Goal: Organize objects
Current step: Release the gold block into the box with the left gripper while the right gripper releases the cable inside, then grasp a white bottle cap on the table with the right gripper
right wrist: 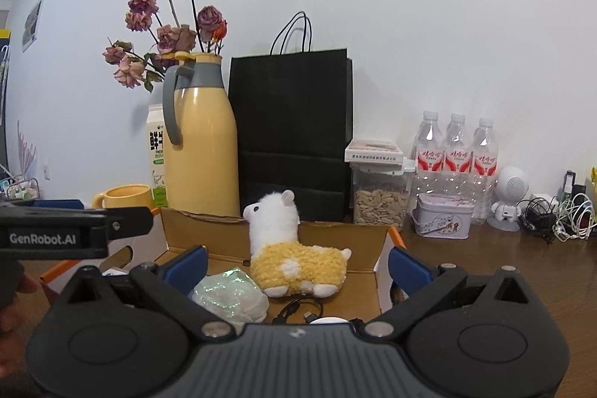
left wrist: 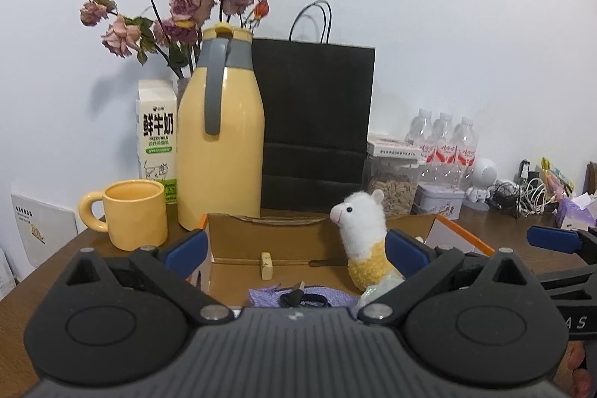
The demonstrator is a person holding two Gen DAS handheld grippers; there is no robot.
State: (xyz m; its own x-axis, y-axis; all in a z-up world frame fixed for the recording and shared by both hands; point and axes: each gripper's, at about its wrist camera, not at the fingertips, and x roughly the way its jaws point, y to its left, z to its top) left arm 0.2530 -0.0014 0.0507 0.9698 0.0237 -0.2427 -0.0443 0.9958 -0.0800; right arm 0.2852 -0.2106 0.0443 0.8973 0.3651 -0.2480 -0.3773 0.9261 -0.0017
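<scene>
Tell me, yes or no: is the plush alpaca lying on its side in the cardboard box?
No. In the right wrist view the plush alpaca sits upright, head raised, inside the cardboard box.

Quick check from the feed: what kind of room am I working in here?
Probably a home desk or side table against a white wall. Clues: a vase of dried roses, a yellow thermos jug with matching mug, and a tangle of charging cables.

Black left gripper [left wrist: 296, 250], blue finger pads [left wrist: 186, 247], silver screws, white GenRobot.AI lettering
</scene>
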